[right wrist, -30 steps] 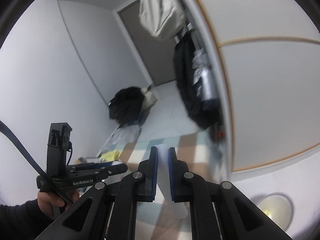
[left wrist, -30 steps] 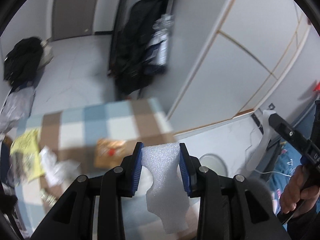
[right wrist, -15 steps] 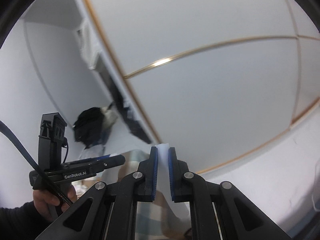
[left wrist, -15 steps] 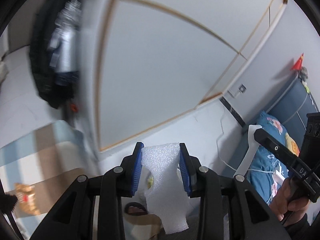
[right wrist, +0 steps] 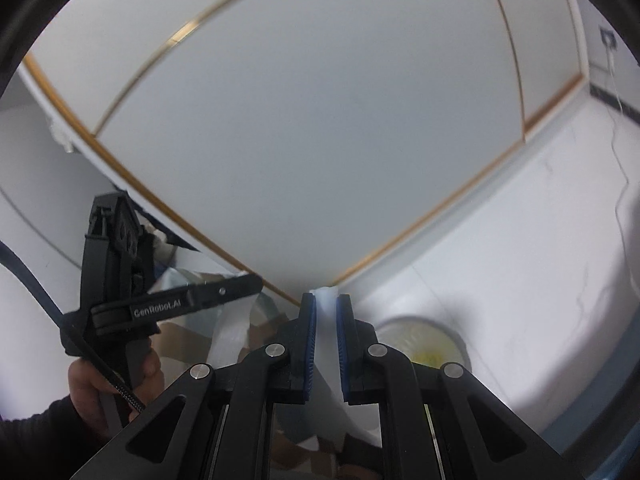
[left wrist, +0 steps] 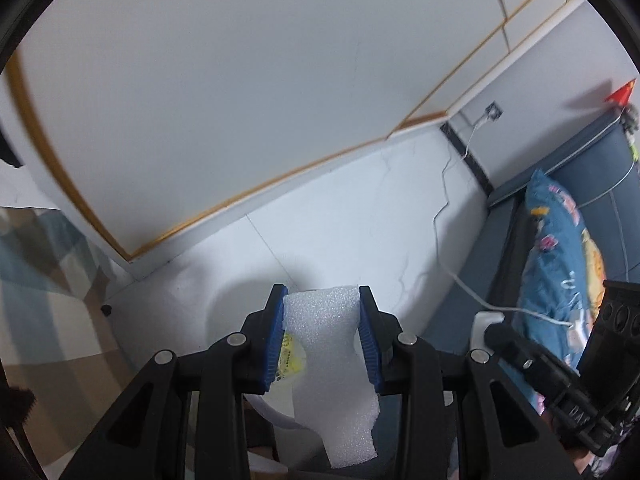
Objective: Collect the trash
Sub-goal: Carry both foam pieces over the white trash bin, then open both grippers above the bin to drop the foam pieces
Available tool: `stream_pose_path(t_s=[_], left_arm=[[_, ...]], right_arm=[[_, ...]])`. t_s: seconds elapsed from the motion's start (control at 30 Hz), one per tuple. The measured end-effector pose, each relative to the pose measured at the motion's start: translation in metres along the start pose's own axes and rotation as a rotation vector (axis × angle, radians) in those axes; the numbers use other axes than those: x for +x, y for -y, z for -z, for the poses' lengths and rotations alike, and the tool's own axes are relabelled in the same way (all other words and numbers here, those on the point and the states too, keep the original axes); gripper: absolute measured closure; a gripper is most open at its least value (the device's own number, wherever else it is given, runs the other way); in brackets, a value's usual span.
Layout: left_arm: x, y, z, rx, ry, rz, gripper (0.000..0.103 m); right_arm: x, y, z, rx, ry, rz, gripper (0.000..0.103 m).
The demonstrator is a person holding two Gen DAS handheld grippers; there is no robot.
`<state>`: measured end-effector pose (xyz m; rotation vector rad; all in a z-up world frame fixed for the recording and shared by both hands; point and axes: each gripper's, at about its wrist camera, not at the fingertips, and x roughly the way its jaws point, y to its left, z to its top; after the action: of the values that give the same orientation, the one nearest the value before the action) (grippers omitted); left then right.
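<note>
Both grippers carry trash above the floor near the white bin [right wrist: 424, 344] — the left gripper [left wrist: 322, 334] pinching a foam sheet [left wrist: 332, 368], the right gripper [right wrist: 325, 344] clamped on a thin white strip [right wrist: 326, 360] — and a mistimed release could drop either beside the rim.

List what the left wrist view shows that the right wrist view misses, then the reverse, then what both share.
Left wrist only: the left tongs clamping a wide white foam sheet, a blue patterned pillow and a small red flag.
Right wrist only: the right tongs pinching a thin white foam strip, and the hand holding the other tool.
Both: the white gold-trimmed wardrobe doors, white floor and round white bin.
</note>
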<state>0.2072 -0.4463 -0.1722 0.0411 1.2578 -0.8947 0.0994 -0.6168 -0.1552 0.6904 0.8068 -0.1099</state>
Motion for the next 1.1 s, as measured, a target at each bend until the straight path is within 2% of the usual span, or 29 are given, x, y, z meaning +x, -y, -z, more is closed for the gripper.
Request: stream_pose_path(t_s=[0.13, 0.4, 0.53, 0.83, 0.9, 1.1], left_arm=[[0.027, 0.002, 0.0, 0.022, -0.058, -0.007, 0.073], [0.064, -0.001, 0.011, 0.032, -0.183, -0.022, 0.073], [0.077, -0.002, 0.018, 0.026, -0.231, -0.027, 0.073], [0.1, -0.004, 0.022, 0.021, -0.302, -0.066, 0.073], [0.101, -0.004, 0.023, 0.025, -0.308, -0.074, 0.073], [0.107, -0.003, 0.025, 0.027, -0.331, -0.083, 0.073]], right_arm=[[0.028, 0.028, 0.015, 0.061, -0.046, 0.01, 0.094], [0.069, 0.051, 0.038, 0.125, -0.104, 0.026, 0.094], [0.072, 0.073, 0.054, 0.168, -0.127, 0.024, 0.094], [0.096, 0.089, 0.073, 0.212, -0.161, 0.029, 0.093], [0.09, 0.083, 0.077, 0.217, -0.164, 0.028, 0.092], [0.095, 0.089, 0.076, 0.212, -0.176, 0.03, 0.09]])
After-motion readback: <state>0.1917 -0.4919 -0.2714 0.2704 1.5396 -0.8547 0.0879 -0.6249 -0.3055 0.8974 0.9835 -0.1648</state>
